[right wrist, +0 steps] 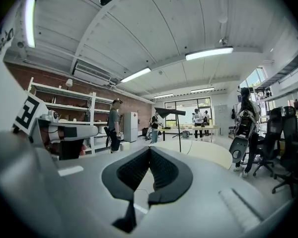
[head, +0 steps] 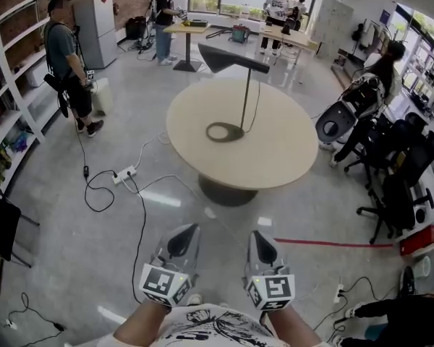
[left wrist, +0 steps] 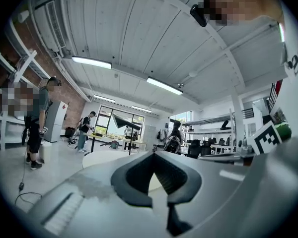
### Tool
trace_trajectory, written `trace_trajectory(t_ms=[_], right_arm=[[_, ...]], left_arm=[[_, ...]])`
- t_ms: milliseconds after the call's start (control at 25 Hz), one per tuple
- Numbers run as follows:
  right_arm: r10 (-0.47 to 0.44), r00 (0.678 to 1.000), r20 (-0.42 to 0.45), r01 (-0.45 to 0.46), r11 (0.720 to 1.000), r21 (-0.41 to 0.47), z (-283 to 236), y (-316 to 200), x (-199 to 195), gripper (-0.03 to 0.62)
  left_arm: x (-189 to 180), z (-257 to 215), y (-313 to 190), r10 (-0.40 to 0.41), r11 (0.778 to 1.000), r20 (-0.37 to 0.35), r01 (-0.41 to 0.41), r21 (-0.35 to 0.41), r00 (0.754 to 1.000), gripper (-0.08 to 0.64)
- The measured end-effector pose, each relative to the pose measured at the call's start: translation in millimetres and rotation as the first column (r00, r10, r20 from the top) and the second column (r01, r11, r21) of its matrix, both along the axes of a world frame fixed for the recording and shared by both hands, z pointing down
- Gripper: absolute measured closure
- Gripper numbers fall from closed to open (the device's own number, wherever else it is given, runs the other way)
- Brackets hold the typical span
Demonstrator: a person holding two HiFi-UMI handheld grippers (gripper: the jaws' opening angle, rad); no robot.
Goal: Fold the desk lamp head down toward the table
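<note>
Standing upright near the middle of the round table [head: 282, 157], the desk lamp [head: 245, 100] carries its head [head: 228, 58] raised and level. Left gripper [head: 186, 236] and right gripper [head: 258, 240] hover well short of the table, each with its jaws pressed together on nothing.

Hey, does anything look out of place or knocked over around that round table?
Nothing is spilled or knocked over. The desk lamp stands upright on the round table, head raised. Only a power strip and loose cables sprawl on the floor left of it.
</note>
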State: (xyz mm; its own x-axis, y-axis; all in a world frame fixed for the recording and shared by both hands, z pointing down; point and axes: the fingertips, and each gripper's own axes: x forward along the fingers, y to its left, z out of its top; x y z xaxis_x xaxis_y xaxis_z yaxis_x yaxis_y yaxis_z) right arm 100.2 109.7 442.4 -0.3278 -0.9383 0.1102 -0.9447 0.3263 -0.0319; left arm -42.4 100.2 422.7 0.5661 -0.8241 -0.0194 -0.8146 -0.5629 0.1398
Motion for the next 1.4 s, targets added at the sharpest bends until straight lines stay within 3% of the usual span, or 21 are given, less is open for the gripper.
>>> trace_trajectory(t_ms=[320,560,840,1400], right_arm=[[0.026,1.0,0.011,-0.025,0.999,-0.029,25,-25,-34,0.583],[0.039,0.999,-0.009,-0.04,0.997,-0.066,40,-42,-46,0.583],[-0.01,0.999,-0.035,0.007,0.998,-0.059,49,-98,-52,0.583],[-0.137,0.988,-0.065,0.138,0.99,0.023,8,-301,-18,0.583]], left_arm=[[-63,23,-19,-0.037,0.999,-0.001,0.037,-0.028,0.999,0.554],[-86,39,-35,-0.056,0.996,-0.011,0.055,-0.076,0.998,0.554],[-72,43,-91,-0.053,0.997,-0.004,0.053,-0.058,0.999,0.554],[1,15,-281,-0.071,0.997,0.031,0.071,0.002,0.997,0.554]])
